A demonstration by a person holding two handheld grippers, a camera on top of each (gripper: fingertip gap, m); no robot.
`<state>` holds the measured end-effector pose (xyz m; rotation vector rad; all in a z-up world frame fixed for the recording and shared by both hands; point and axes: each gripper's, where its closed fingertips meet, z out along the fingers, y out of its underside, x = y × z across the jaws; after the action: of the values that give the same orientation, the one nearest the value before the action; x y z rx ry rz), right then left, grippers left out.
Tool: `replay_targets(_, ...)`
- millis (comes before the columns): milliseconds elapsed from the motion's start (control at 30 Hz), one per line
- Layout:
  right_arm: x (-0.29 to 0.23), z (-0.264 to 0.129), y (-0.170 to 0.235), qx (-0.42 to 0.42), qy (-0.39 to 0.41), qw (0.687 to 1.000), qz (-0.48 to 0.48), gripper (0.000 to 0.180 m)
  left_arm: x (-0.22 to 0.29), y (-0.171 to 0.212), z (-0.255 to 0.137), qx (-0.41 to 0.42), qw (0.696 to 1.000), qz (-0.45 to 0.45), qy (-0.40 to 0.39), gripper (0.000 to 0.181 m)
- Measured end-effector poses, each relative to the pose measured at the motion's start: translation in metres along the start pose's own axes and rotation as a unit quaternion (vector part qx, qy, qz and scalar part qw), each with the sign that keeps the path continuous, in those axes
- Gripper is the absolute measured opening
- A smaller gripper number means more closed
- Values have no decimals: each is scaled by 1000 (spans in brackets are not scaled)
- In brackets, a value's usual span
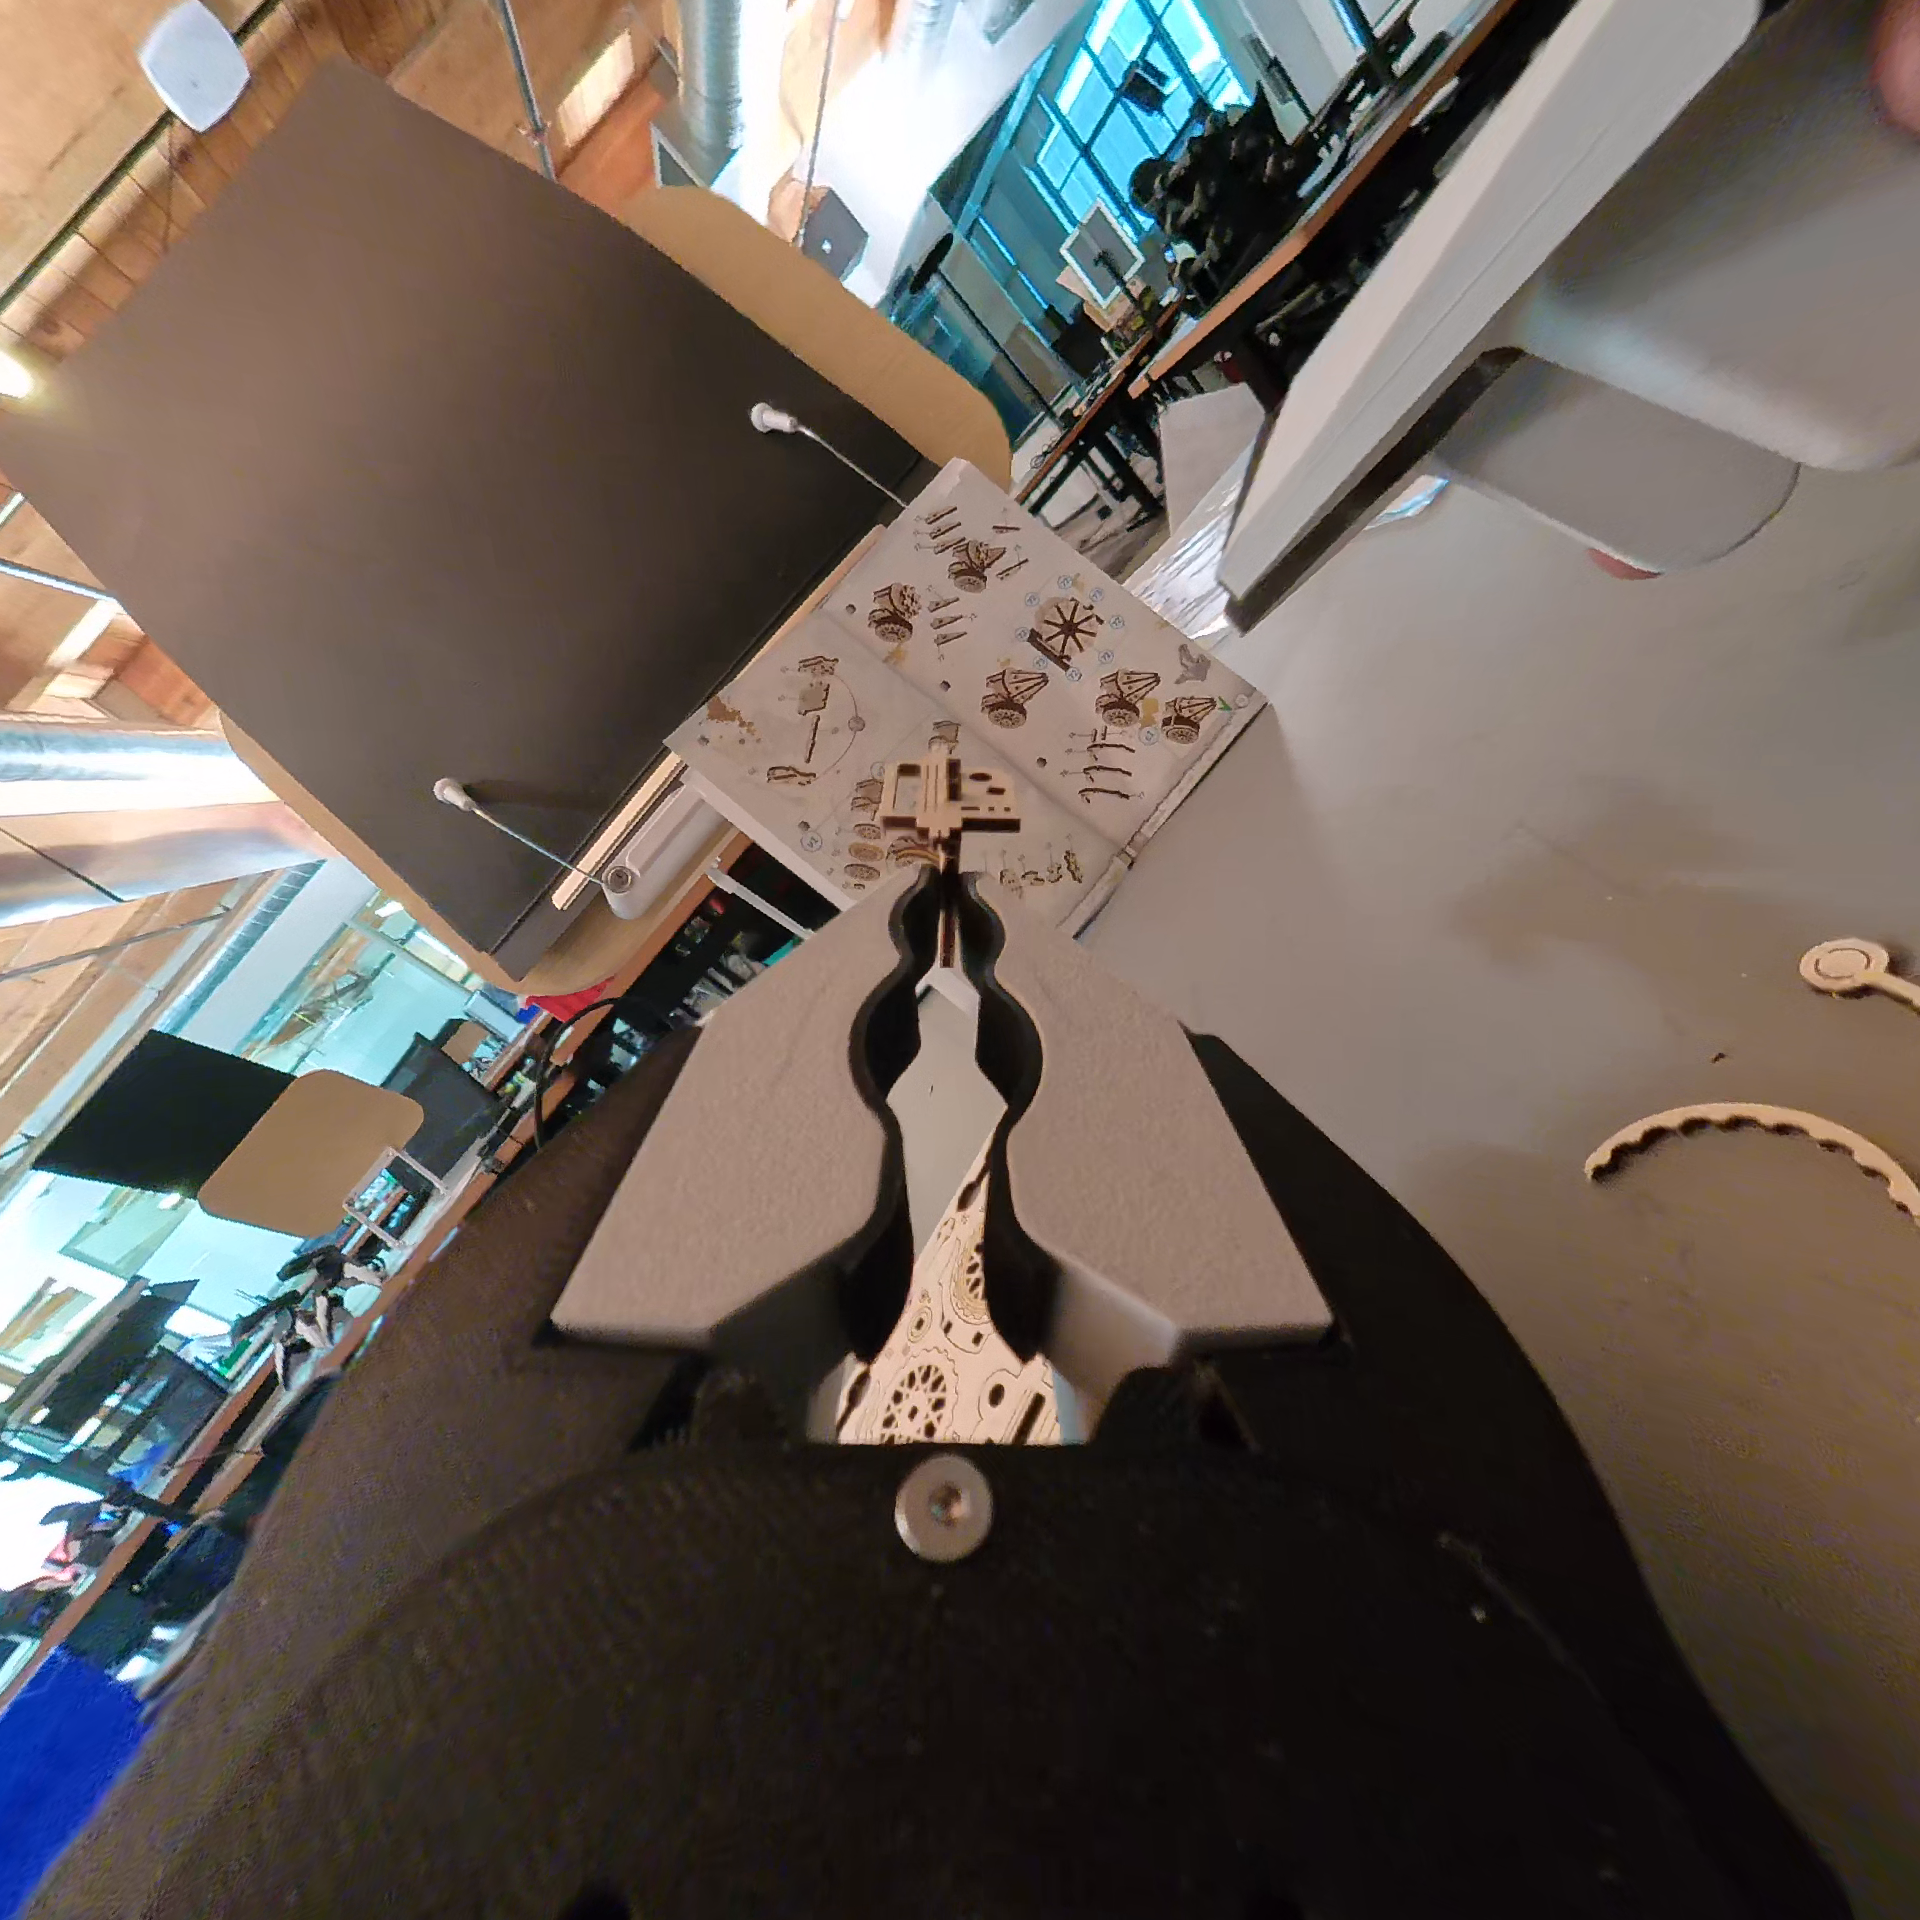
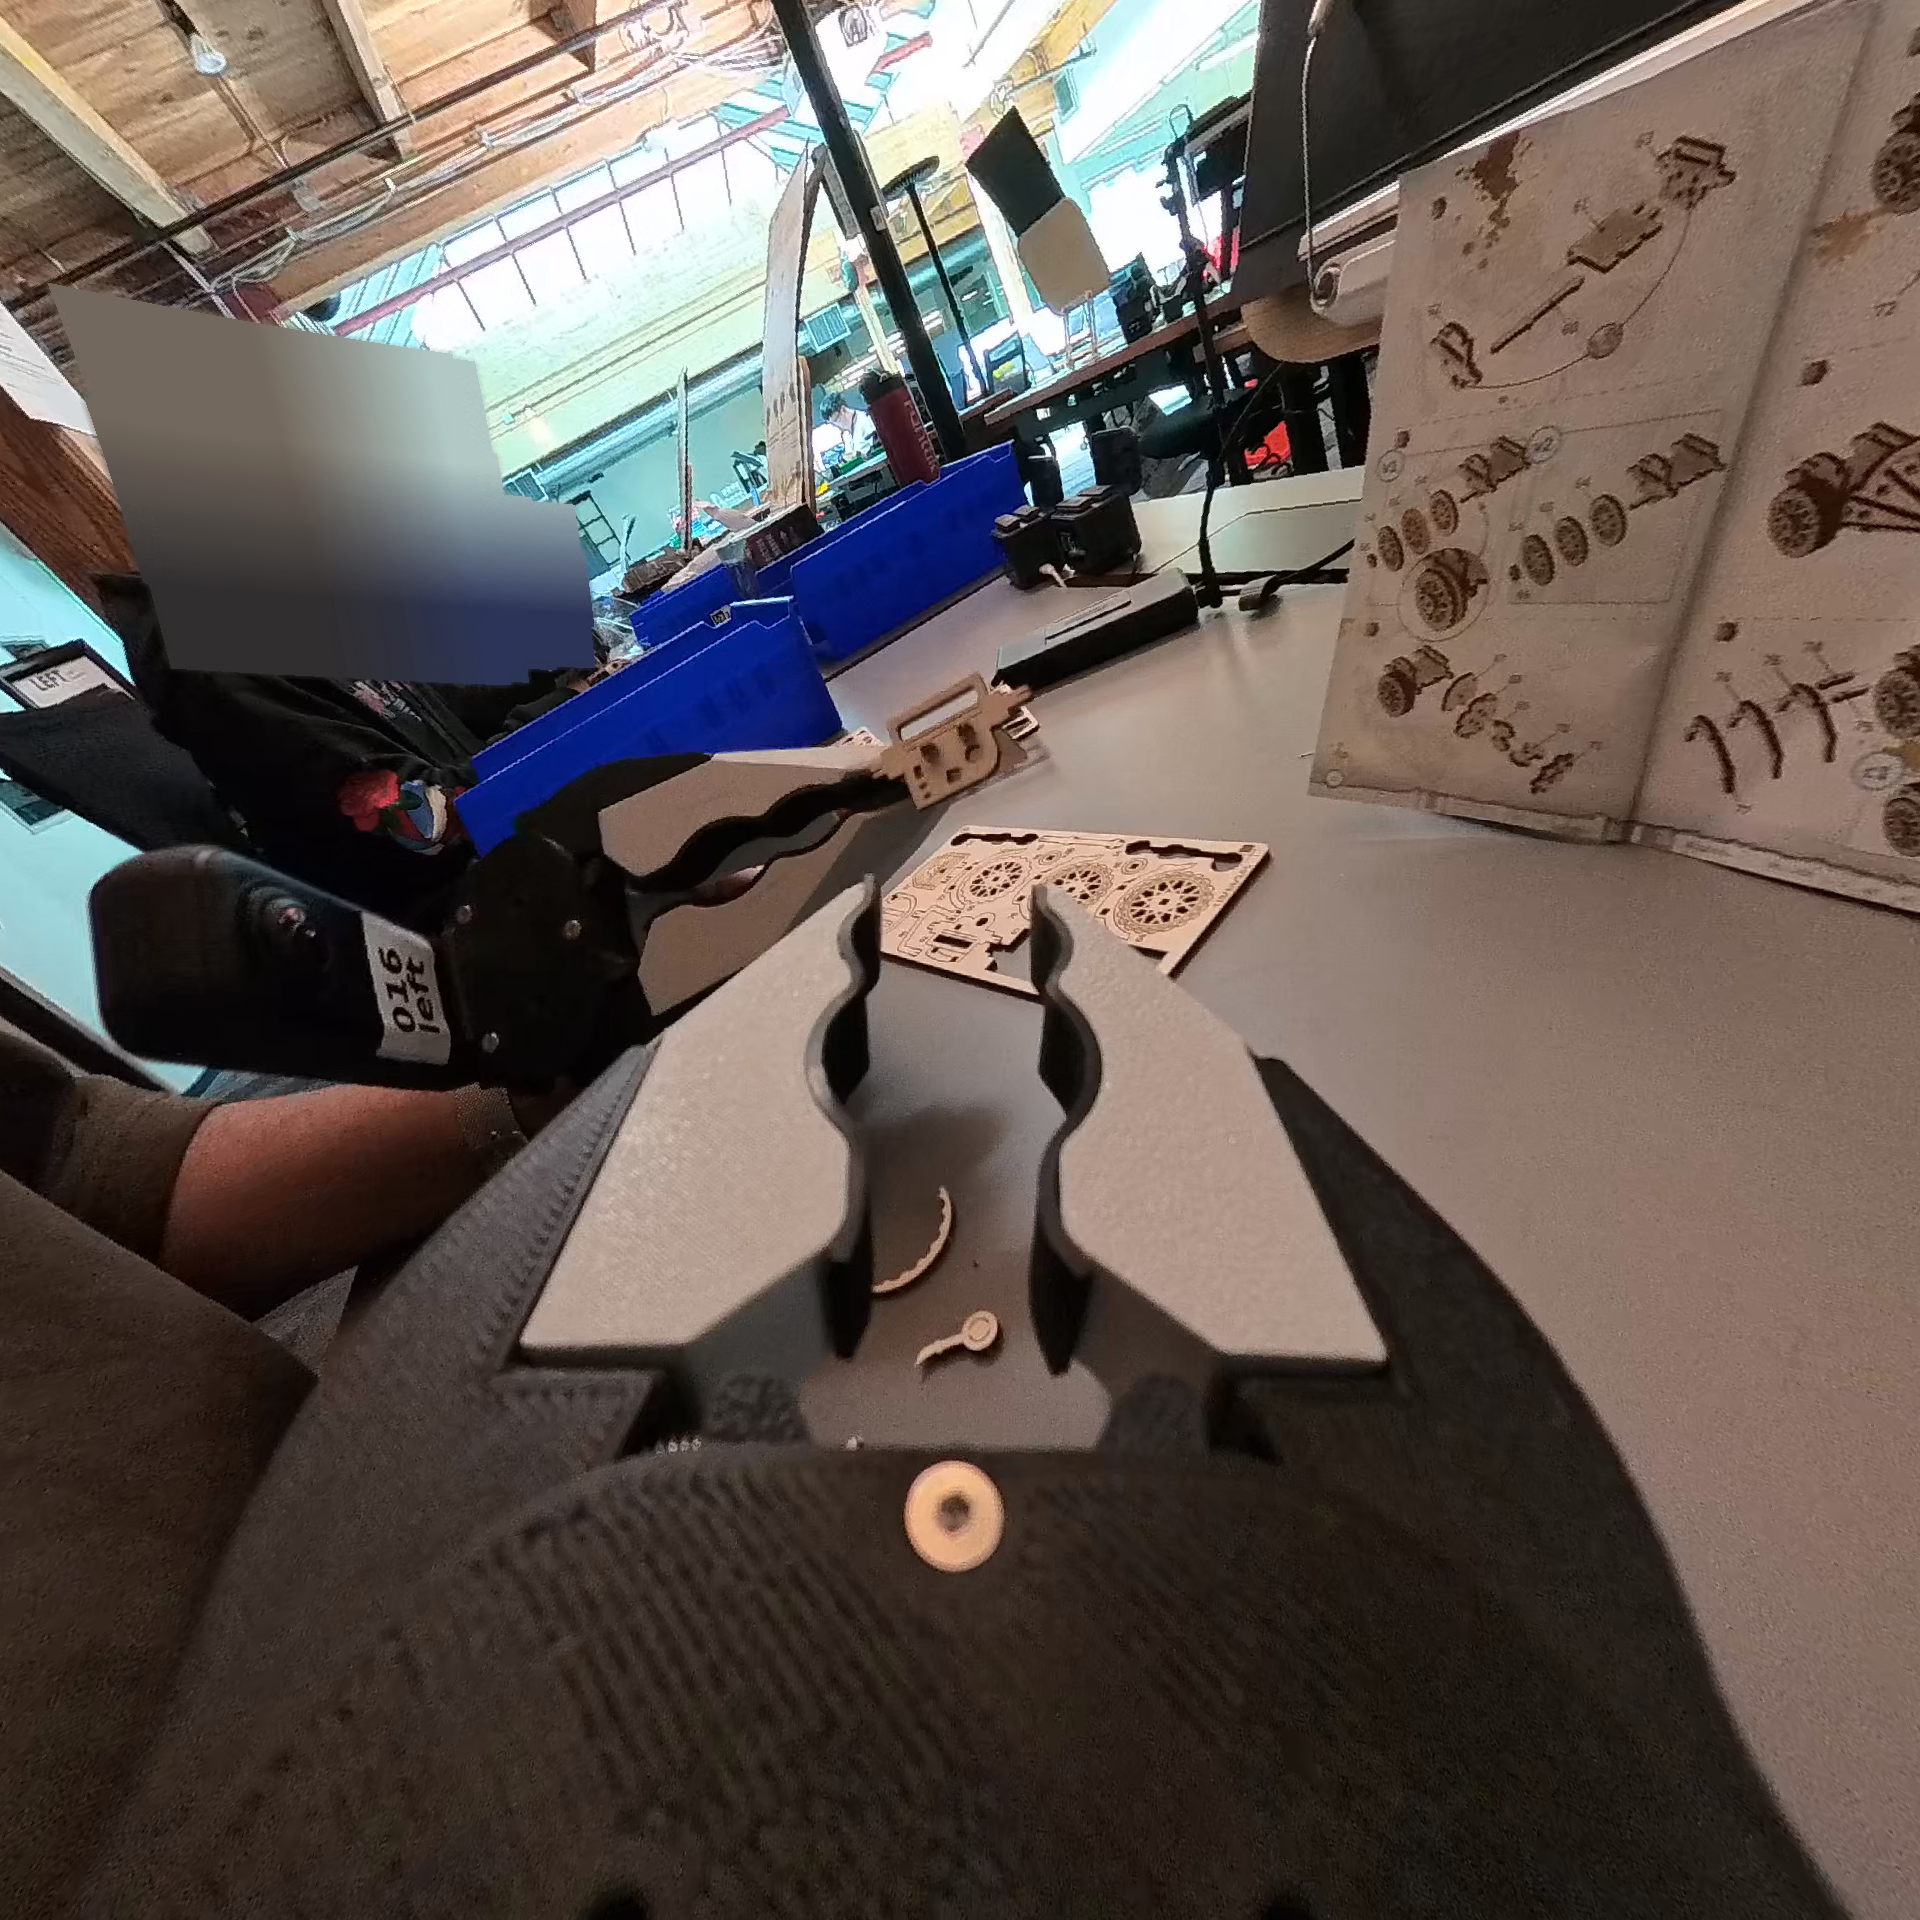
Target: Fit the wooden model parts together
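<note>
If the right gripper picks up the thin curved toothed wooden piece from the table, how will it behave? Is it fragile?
The curved toothed piece looks thin and flat, so it is probably very light and hard to lift off the table. Its narrow arc would likely snap if squeezed across. The open right gripper should probably close gently on its edges.
</note>
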<state>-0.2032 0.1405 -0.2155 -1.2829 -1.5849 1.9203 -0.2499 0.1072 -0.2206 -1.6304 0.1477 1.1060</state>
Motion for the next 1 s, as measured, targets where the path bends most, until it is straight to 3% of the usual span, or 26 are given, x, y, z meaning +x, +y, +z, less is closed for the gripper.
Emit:
replay_targets(300, 3, 14, 5, -12, 2, 998, 59, 45, 20, -5, 1, -5, 988, 151, -16, 3)
replay_targets(433, 7, 24, 5, -26, 8, 997, 78, 50, 23, -6, 2, -8, 984, 179, -22, 3)
replay_targets(667, 9, 35, 6, -34, -16, 991, 129, 50, 30, -6, 2, -6, 985, 173, -4, 3)
replay_targets(800, 10, 34, 12, -42, -19, 989, 141, 31, 32, -6, 1, -3, 986, 169, 3, 3)
replay_targets(1000, 16, 22, 2, -2, -39, 982, 185, 31, 24, -9, -4, 39, 997, 60, 29, 5)
